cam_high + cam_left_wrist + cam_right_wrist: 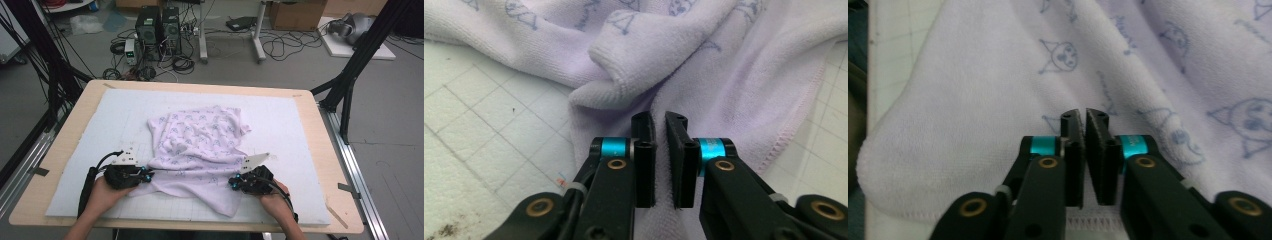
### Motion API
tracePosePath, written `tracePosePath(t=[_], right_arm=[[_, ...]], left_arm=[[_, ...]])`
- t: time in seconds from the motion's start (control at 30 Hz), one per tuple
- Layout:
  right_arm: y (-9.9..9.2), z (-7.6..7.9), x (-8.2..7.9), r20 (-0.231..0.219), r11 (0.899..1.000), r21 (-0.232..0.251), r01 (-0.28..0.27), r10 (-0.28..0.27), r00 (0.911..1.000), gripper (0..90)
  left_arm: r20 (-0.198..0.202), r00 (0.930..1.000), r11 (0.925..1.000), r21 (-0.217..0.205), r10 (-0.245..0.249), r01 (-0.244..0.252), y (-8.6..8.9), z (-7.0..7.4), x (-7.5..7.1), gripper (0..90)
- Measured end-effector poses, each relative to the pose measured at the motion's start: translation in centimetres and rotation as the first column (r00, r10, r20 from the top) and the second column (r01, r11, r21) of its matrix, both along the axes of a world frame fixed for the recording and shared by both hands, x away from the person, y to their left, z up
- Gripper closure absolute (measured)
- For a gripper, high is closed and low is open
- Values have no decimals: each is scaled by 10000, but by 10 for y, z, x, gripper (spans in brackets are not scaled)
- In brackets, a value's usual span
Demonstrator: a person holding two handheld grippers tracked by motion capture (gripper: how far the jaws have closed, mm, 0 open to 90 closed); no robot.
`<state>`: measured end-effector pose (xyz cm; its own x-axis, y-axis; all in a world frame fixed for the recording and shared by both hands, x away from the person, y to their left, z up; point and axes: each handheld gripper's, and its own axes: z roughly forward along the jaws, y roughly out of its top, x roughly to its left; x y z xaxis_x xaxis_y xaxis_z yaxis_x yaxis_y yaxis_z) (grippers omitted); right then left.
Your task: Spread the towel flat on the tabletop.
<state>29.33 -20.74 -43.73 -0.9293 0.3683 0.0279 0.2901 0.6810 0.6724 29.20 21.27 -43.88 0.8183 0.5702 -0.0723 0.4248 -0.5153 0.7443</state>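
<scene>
A lilac towel (200, 145) printed with small cartoon faces lies crumpled in the middle of the white gridded mat (285, 120). My left gripper (150, 174) rests at the towel's near left edge. In the left gripper view its jaws (660, 120) stand almost together with a thin slit, over a fold of the towel (734, 75), and no cloth shows pinched. My right gripper (231, 182) sits at the towel's near right edge. In the right gripper view its jaws (1084, 116) meet at the tips above the towel (973, 125), whose hemmed edge runs under them.
The mat covers a wooden table (322, 150) with bare rims left and right. Beyond the far edge are computer towers (159, 27), tangled cables and black frame legs (350, 75). Bare mat surrounds the towel on all sides.
</scene>
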Motion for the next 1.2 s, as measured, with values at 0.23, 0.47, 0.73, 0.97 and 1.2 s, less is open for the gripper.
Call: tracePosePath(t=[0.23,0.47,0.73,0.97,1.2], right_arm=[[-27,5,11,57,9953,32,965,-965,9953,868],[-25,24,-8,502,9917,1094,674,-732,9960,713],[13,8,-18,-44,9923,1178,-389,397,9992,557],[30,-5,-14,-357,9953,696,-680,706,9969,693],[27,-3,-20,-649,9900,741,-1201,1249,9900,871]], left_arm=[[123,9999,9995,-316,-45,49,7,10,-7,599],[417,9989,9985,-485,-230,250,17,22,-20,539],[149,9950,9947,-268,-989,993,11,14,-26,691],[-158,9948,9948,176,-1002,1005,1,-1,-22,839],[-296,9916,9921,-23,-1255,1255,3,8,-35,855]])
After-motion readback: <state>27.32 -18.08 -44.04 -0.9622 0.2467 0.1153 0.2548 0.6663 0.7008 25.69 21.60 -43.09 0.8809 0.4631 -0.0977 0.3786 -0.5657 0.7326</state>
